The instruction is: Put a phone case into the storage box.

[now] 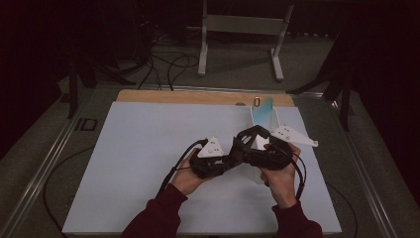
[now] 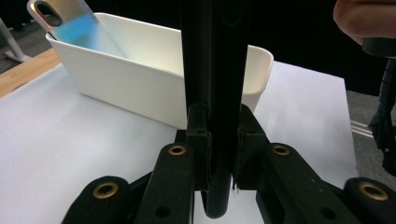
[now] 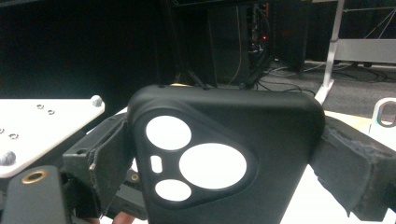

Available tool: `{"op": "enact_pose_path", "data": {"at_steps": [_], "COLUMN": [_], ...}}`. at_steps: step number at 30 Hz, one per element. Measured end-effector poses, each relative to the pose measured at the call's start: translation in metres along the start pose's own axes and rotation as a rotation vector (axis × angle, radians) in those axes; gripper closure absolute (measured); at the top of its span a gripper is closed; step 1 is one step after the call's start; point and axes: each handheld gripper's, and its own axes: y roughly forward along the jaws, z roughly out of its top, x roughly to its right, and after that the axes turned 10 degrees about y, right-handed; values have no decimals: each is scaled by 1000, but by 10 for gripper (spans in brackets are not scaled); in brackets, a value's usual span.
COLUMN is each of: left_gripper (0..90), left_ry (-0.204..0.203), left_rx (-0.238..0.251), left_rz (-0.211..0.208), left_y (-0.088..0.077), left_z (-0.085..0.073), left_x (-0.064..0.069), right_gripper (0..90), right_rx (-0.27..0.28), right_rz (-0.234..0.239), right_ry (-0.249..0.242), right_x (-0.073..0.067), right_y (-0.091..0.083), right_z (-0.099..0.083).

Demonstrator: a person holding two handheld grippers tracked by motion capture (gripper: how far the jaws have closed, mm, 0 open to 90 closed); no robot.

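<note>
Both tools meet above the near middle of the white table (image 1: 138,163), each in one hand, with the forearms in dark red sleeves (image 1: 158,218) coming in from the near edge. Left tool (image 1: 233,157) points to the right, its jaws clamped on the thin edges of a black phone case (image 2: 215,93), which stands edge-on between them. Right tool (image 1: 247,144) points to the left and grips the same case across its wider sides, with the camera cut-outs facing its camera. Just behind the hands stands a white bin (image 2: 140,79). Inside it a shiny blue phone (image 2: 70,21) leans against the far end.
</note>
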Motion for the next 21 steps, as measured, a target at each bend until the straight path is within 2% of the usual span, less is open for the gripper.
{"op": "enact_pose_path", "data": {"at_steps": [7, 13, 17, 21], "left_gripper": [805, 803, 800, 756], "left_ry": [4, 3, 3, 9], "left_rx": [-2, -5, -4, 4], "left_rz": [-3, -12, -19, -22], "left_y": [2, 2, 2, 1], "left_z": [1, 1, 1, 2], "left_x": [2, 1, 1, 1], "right_gripper": [108, 126, 131, 133], "right_rx": [3, -1, -3, -6], "right_rz": [-7, -33, -31, -35], "right_ry": [9, 2, -16, -23], "right_x": [0, -2, -4, -5], "right_y": [1, 0, 0, 1], "right_z": [0, 0, 0, 0]}}
